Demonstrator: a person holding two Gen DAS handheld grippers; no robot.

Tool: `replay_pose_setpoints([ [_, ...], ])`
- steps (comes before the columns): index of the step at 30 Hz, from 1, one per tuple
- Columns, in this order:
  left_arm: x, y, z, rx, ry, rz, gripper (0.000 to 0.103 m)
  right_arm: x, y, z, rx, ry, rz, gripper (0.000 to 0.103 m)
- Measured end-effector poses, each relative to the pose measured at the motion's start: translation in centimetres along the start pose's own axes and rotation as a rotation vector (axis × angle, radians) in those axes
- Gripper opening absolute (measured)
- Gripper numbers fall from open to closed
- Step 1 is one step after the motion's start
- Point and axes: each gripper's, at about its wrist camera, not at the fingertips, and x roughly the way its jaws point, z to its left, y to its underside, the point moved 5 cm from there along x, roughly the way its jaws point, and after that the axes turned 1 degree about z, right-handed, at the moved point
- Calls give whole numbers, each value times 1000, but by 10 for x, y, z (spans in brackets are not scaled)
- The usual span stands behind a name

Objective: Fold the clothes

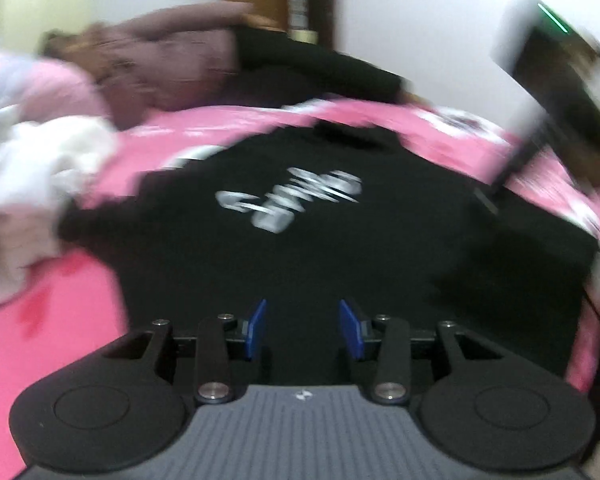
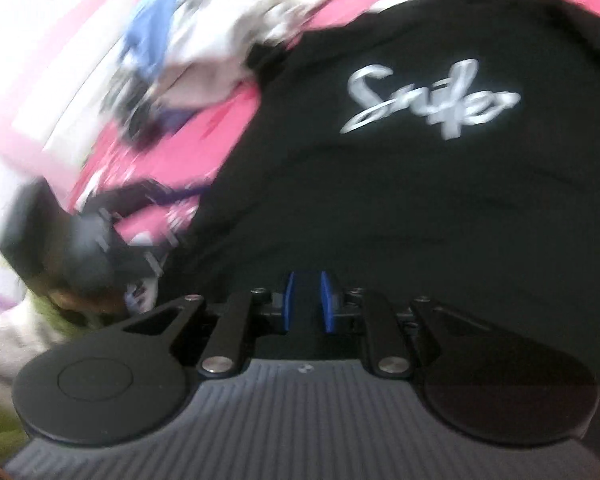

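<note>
A black T-shirt (image 1: 300, 248) with a white script print (image 1: 292, 196) lies spread on a pink sheet (image 1: 204, 136). My left gripper (image 1: 303, 330) is open, its blue pads apart, just above the shirt's near hem. In the right wrist view the same shirt (image 2: 400, 200) shows its print (image 2: 428, 100). My right gripper (image 2: 309, 304) has its blue pads narrowly apart with black cloth between them, at the shirt's near edge. Both views are motion-blurred.
A heap of white and pale clothes (image 1: 32, 184) lies left of the shirt. Brown and black garments (image 1: 172, 68) lie behind it. The other gripper (image 1: 556, 80) shows at upper right. In the right wrist view, mixed clothes (image 2: 188, 40) lie upper left and the other gripper (image 2: 72, 240) is at left.
</note>
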Motion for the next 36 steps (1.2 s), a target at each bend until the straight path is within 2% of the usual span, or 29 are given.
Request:
replay_pose_setpoints([
  [1, -2, 5, -13, 28, 18, -7, 42, -5, 0, 9, -19, 5, 17, 14],
  [3, -3, 9, -30, 65, 42, -31, 42, -37, 1, 26, -78, 70, -35, 14],
  [9, 1, 7, -56, 95, 113, -44, 42, -168, 19, 13, -21, 386, -375, 15],
  [13, 12, 12, -75, 132, 134, -18, 42, -225, 33, 16, -98, 509, -555, 16],
  [15, 18, 18, -85, 140, 147, 3, 42, -221, 38, 19, -188, 491, -561, 21],
  [17, 21, 27, -94, 160, 124, 17, 42, -197, 47, 12, -266, 476, -473, 24],
  [19, 19, 35, -99, 173, 101, 14, 42, -172, 62, -3, -278, 466, -374, 23],
  [21, 14, 37, -102, 166, 95, 7, 43, -153, 83, -18, -265, 458, -320, 23],
  [23, 12, 36, -103, 162, 104, 5, 43, -137, 106, -43, -187, 449, -298, 23],
  [25, 11, 34, -105, 164, 115, 5, 43, -129, 133, -72, -109, 489, -268, 22],
  [26, 12, 32, -106, 171, 118, 6, 43, -122, 146, -88, -71, 537, -248, 22],
  [31, 14, 22, -114, 194, 148, -9, 43, -180, 185, -130, 159, 674, -385, 22],
  [35, 23, 18, -126, 197, 160, -8, 43, -168, 167, -94, 28, 581, -464, 22],
  [36, 25, 19, -129, 201, 164, -3, 43, -153, 160, -83, -24, 562, -463, 22],
])
